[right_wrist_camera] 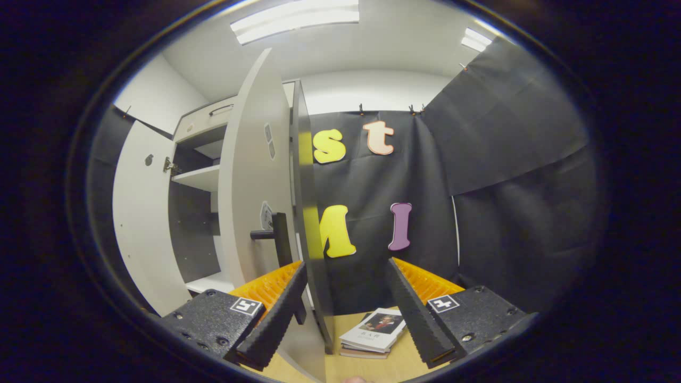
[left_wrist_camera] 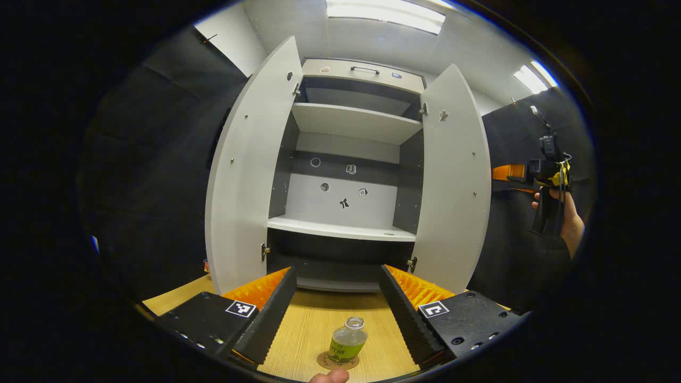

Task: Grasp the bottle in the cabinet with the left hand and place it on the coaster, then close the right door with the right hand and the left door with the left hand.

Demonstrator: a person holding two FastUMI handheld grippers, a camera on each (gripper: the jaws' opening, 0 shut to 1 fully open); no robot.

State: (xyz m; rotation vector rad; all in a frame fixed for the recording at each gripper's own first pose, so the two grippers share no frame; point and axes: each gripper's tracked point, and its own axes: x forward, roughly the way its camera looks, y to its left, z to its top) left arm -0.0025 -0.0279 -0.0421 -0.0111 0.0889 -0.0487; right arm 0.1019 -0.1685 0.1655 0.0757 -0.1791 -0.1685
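Bottle [left_wrist_camera: 348,340] upright on coaster [left_wrist_camera: 337,363] — left tongs [left_wrist_camera: 340,319] spread wide, empty; right tongs [right_wrist_camera: 345,314] open astride right door [right_wrist_camera: 311,223].

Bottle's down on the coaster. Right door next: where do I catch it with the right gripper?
Take the right door by its dark bar handle, which juts from the outer face just ahead of the open right gripper. Come from outside the cabinet, then swing inward.

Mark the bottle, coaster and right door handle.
bottle [left_wrist_camera: 348,342], left gripper view, on its body.
coaster [left_wrist_camera: 323,362], left gripper view, on its left rim.
handle [right_wrist_camera: 279,232], right gripper view, on its bar.
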